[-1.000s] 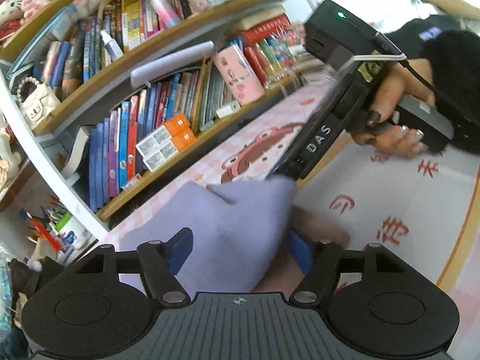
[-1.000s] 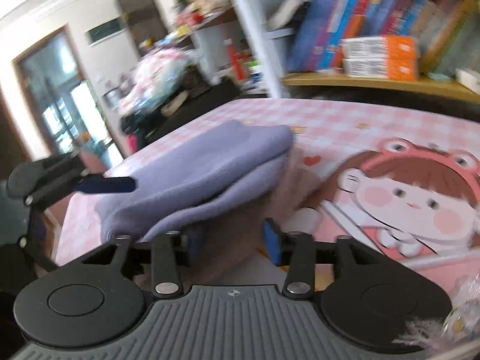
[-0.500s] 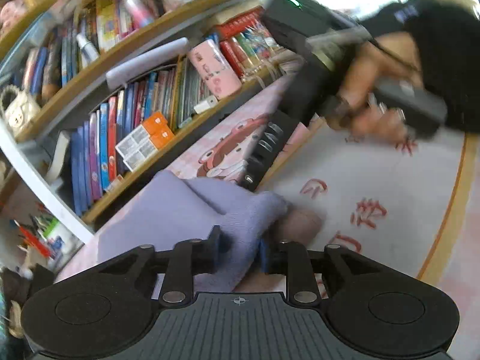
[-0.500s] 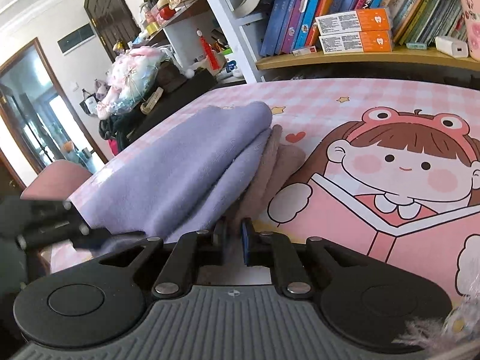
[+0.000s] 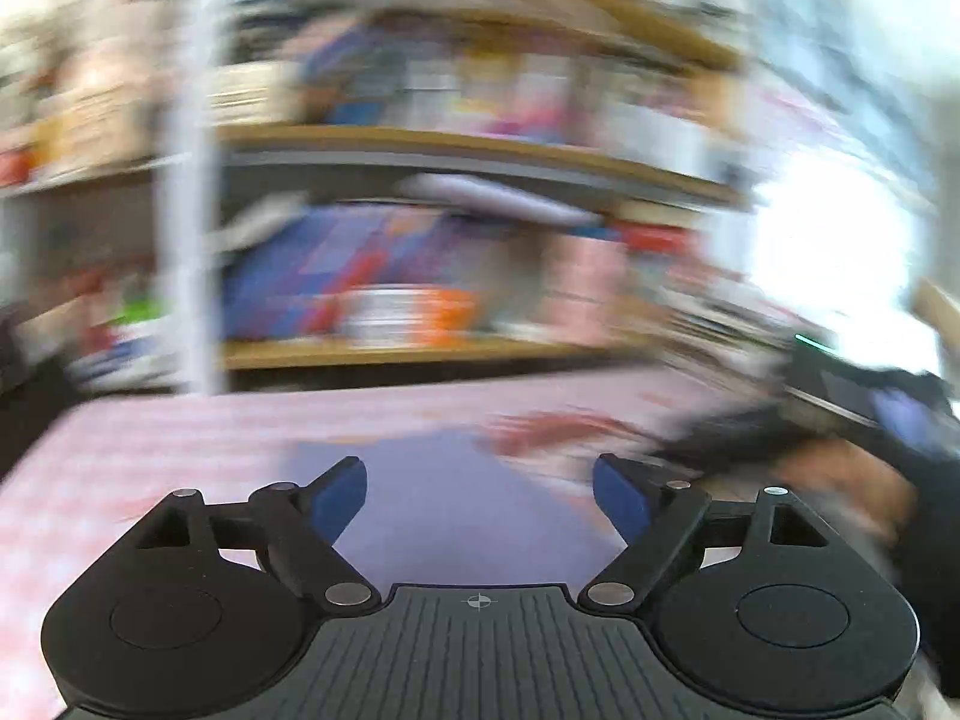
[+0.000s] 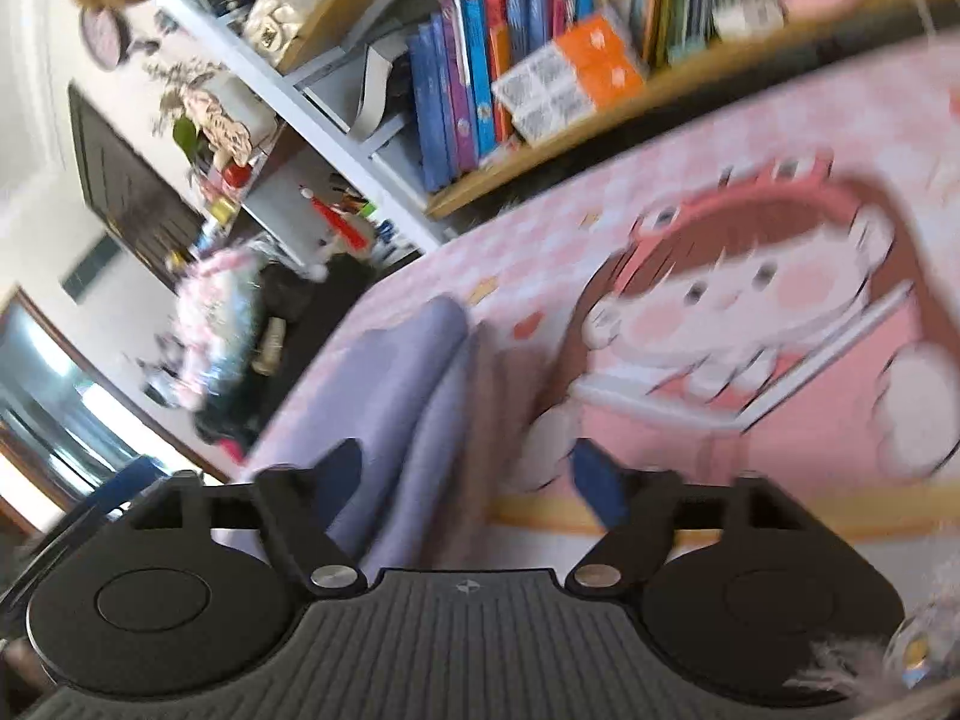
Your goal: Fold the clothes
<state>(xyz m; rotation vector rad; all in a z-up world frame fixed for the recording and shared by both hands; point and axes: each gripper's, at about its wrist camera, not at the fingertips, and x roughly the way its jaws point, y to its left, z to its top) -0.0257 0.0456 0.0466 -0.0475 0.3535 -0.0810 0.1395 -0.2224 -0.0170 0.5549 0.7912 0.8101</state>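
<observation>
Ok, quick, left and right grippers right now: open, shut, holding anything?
Left gripper: open, holding nothing.
Right gripper: open, holding nothing; purple garment lies loose between its fingers.

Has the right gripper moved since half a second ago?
Yes. The right gripper has opened, tilted and pulled back from the purple cloth, judged against the bookshelf.

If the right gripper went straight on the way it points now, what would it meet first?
Probably the folded purple garment: it lies between and just ahead of the open right gripper, on the pink cartoon table cover. Blur leaves depth uncertain.

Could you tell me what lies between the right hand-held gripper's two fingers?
In the right wrist view, the folded lavender garment lies between the open right hand-held gripper's fingers.
</observation>
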